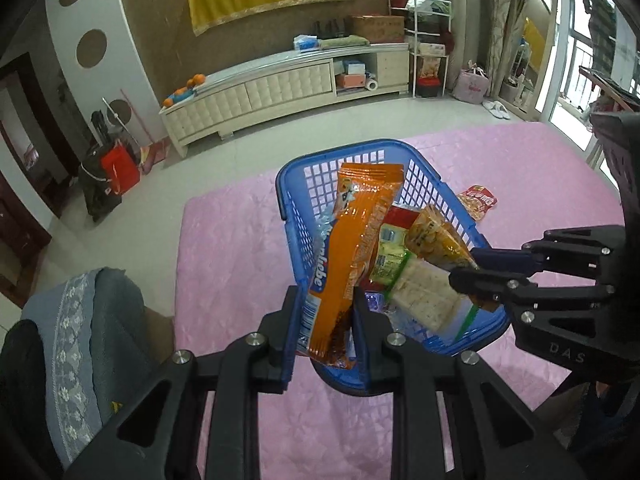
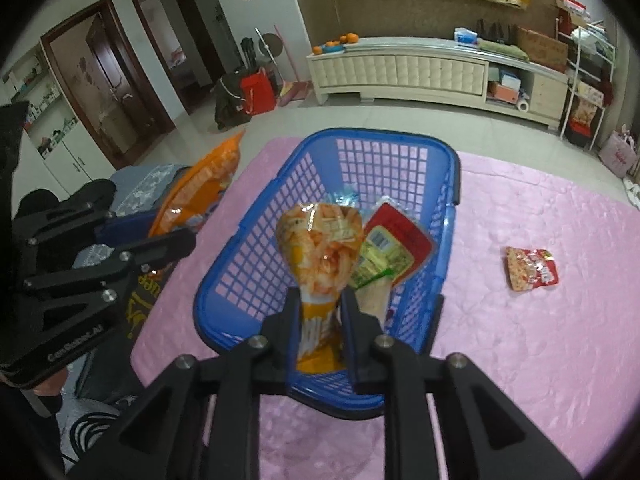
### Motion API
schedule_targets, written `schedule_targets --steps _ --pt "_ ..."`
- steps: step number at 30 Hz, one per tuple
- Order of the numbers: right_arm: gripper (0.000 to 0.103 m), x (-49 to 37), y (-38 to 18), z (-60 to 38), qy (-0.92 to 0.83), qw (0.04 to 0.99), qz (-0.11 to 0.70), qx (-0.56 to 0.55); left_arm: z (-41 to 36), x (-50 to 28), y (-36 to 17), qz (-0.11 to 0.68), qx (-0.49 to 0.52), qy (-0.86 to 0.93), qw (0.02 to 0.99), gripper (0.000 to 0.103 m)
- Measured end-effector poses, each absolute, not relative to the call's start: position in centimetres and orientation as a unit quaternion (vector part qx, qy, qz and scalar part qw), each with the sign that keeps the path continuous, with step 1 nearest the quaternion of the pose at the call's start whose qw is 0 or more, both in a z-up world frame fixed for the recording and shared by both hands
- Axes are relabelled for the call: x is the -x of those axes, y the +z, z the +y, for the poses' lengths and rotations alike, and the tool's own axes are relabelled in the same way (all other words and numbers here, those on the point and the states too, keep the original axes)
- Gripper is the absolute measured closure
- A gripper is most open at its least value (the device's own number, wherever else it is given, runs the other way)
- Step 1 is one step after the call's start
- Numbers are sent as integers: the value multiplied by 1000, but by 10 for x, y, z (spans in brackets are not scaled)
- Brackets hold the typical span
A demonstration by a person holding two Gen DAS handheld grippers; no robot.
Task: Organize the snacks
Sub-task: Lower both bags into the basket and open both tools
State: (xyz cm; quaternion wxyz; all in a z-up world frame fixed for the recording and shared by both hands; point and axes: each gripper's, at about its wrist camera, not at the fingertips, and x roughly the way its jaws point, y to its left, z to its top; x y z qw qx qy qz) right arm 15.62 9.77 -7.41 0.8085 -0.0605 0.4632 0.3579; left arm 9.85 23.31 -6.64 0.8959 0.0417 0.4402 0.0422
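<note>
A: Where is open room left for a gripper to pass?

B: The pink tablecloth (image 2: 540, 360) to the right of the blue basket (image 2: 454, 184) is bare except for a small red snack packet (image 2: 531, 270), which lies well apart from the basket.

A: And the basket itself?

B: Its far half is seen empty down to the mesh. The near half is taken up by a red packet (image 2: 404, 236), a green-labelled packet (image 2: 378, 258) and a cracker pack (image 1: 424, 300).

A: What blocks the way above it?

B: The space over the near rim is crowded: the left gripper (image 1: 326, 332), clamped on an orange packet (image 1: 348, 240), and the right gripper (image 2: 320, 330), with a yellow snack bag (image 2: 320, 240) between its jaws, are held close beside each other. A grey cushioned seat (image 1: 80, 328) stands at the table's left edge.
</note>
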Motion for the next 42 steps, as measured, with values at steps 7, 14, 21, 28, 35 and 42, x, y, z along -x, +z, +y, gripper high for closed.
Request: schedule_targets --steps 7,14,21,28,35,42 --pt "27 -156 -67 88 339 826 448 41 230 -95 -64 440 -41 46 896 81" --pt "19 -157 -54 73 318 842 433 48 226 -105 -70 443 -41 43 894 81" --pt "18 -170 -57 53 291 849 439 47 212 -119 -78 452 -50 31 890 81" --pt "18 -187 -67 30 265 849 455 34 202 -138 -95 471 -50 20 881 81" --pt "18 -194 -73 12 249 849 465 30 192 -146 -110 488 -40 8 872 81" --pt "18 -191 -71 3 245 851 464 30 185 -145 -110 496 -38 -1 868 81"
